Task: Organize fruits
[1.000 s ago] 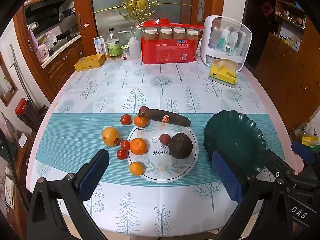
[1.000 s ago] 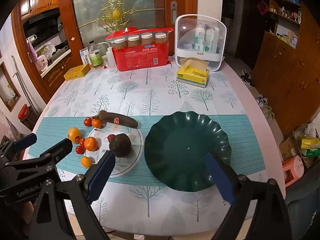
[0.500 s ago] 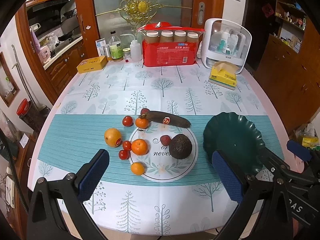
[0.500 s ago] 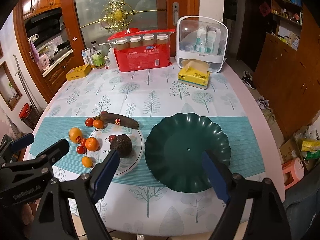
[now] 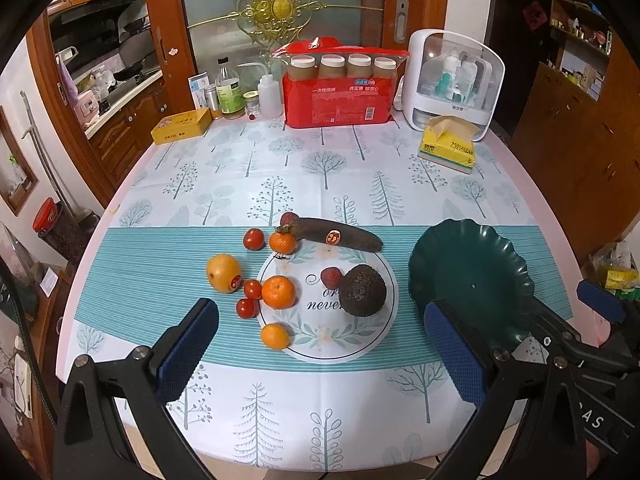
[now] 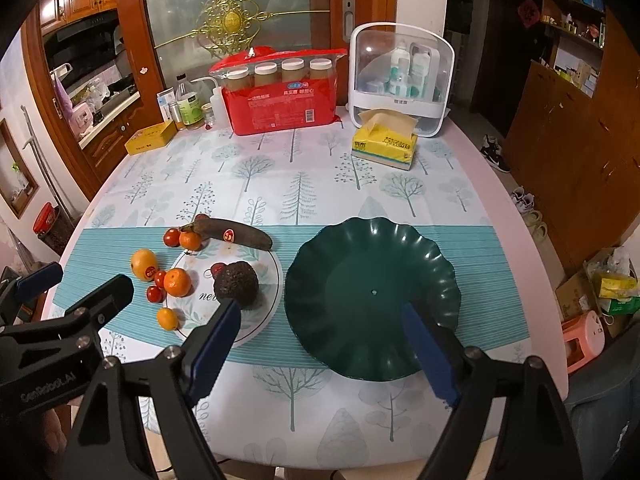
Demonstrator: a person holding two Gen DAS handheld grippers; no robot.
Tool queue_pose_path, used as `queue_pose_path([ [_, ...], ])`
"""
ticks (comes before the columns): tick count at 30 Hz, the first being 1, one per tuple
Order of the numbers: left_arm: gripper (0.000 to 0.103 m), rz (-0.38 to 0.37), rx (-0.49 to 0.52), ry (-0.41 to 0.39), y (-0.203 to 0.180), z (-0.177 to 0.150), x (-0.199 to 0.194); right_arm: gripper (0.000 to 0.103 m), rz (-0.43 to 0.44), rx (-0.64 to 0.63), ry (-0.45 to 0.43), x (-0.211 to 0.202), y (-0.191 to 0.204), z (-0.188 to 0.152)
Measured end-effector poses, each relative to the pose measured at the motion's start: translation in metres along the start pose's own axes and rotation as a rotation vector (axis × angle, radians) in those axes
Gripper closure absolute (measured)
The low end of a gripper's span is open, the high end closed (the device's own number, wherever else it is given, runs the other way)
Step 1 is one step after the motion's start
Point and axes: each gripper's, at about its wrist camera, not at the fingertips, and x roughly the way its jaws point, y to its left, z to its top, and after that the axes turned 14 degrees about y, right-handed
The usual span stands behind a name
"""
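Observation:
Fruit lies around a white round mat (image 5: 352, 340): a dark avocado (image 5: 362, 290), a dark banana (image 5: 340, 234), several small oranges (image 5: 279, 291), cherry tomatoes (image 5: 253, 239), strawberries (image 5: 331, 277) and a big orange (image 5: 223, 273). An empty dark green plate (image 5: 472, 276) sits to the right, also in the right wrist view (image 6: 372, 296). My left gripper (image 5: 320, 348) is open and empty above the table's near edge. My right gripper (image 6: 324, 350) is open and empty near the plate's front rim, with the avocado (image 6: 236, 284) just beyond its left finger.
At the back of the table stand a red pack of jars (image 5: 338, 92), a white storage box (image 5: 452, 80), a yellow tissue pack (image 5: 450, 146), bottles (image 5: 230, 96) and a yellow tin (image 5: 182, 126). Wooden cabinets (image 6: 580, 128) flank the table's right side.
Both grippers have drifted slightly; the right gripper's fingers sit a little closer together than a second ago. The fruit and plate have not moved.

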Motion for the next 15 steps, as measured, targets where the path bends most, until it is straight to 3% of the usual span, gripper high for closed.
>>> queue_pose_path([
  [15,0.001,0.007,0.026,-0.021,0.005,0.013,-0.002,0.018,-0.019,0.013,-0.016,-0.005,0.003,0.007],
])
